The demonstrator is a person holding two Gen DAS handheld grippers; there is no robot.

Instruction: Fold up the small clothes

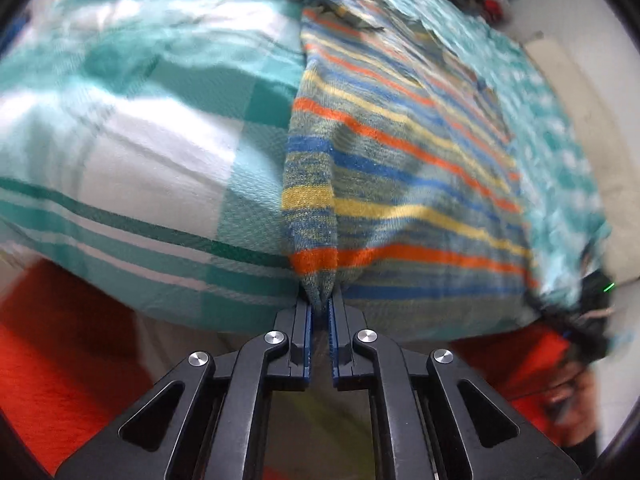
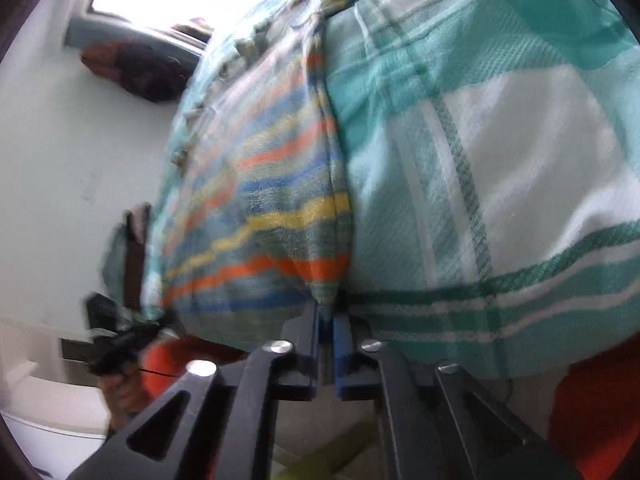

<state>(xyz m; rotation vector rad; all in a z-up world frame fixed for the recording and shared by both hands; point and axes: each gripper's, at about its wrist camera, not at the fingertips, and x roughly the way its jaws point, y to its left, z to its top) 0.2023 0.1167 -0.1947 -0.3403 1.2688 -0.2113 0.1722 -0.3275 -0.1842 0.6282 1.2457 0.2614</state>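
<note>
Left tongs [image 1: 320,312]: we pinch the striped cloth [image 1: 400,168] tight.
Right tongs [image 2: 326,320]: we pinch it [image 2: 272,208] too.
Cloth: it runs straight ahead, away from both tongs.

Striped cloth [image 1: 392,184] btwn both claws, checked cloth [image 1: 120,152] just behind.

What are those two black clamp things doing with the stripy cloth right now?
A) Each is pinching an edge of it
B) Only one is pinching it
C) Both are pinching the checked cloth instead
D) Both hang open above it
A: the left gripper has its jaws closed on a bunched edge of the striped cloth, and the right gripper likewise pinches that cloth.
</note>
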